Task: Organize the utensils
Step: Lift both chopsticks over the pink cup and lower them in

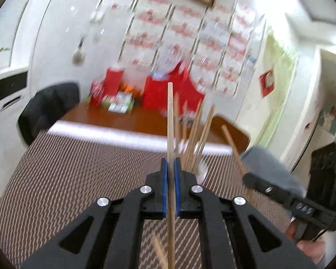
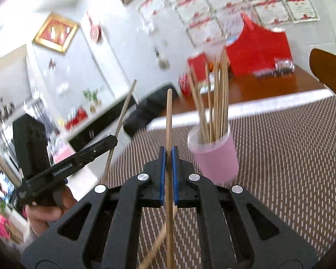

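Note:
My left gripper [image 1: 171, 163] is shut on a wooden chopstick [image 1: 170, 121] that stands nearly upright between its blue pads. My right gripper [image 2: 168, 151] is shut on another upright chopstick [image 2: 169, 121]. A pink cup [image 2: 215, 154] on the striped mat holds several chopsticks [image 2: 217, 98], just right of the right gripper. In the left wrist view the cup [image 1: 201, 170] is mostly hidden behind the left fingers. The right gripper [image 1: 246, 176] with its chopstick shows at the right there. In the right wrist view the left gripper [image 2: 114, 139] shows at the left. Loose chopsticks [image 2: 159, 242] lie below.
A brown-and-white striped mat [image 2: 291, 157] covers the near table. Beyond it is bare brown tabletop [image 1: 132, 118] with red boxes [image 1: 165, 92] against the wall. A black chair back [image 1: 49, 107] stands at the left and a brown chair [image 2: 327, 71] at the right.

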Tool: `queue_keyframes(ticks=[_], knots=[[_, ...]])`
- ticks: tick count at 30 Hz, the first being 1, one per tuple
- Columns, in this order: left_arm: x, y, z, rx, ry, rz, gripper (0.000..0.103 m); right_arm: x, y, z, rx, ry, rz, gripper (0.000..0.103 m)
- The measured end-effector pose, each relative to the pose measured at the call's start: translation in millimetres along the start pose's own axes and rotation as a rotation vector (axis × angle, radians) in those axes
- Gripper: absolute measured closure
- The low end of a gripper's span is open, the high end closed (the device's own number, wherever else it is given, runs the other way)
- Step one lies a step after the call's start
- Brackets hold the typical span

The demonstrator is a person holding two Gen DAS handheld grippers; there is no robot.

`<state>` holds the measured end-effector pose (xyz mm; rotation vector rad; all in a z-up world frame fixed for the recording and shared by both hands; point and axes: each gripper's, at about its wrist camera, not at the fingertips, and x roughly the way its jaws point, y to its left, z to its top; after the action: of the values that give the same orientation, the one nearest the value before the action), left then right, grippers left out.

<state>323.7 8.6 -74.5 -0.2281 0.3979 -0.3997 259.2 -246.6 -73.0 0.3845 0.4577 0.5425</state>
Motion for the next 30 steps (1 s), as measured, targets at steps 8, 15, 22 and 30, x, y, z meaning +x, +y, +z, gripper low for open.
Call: queue_keyframes(ticks=[8,15,22,30], knots=[[47.3,-29.6,55.7,-0.002,-0.206,-0.166,0.097,28.0,-24.3,74.6,0.061,-0.205,0.021,0.097],[103.5,-33.3,68.4,-0.030,-0.304,-0.221,0.097,61.7,-42.4,109.6,0.079,-0.291,0.029,0.097],[142.4,-21.5,42.3,-0.010,-0.278,-0.188,0.097,93.8,-60.3,103.0,0.051,-0.303,0.018,0.097],[154.7,-12.8,20.7,-0.014,-0.265,-0.135,0.097,100.7,-70.5,92.3,0.050,-0.305,0.005,0.097]])
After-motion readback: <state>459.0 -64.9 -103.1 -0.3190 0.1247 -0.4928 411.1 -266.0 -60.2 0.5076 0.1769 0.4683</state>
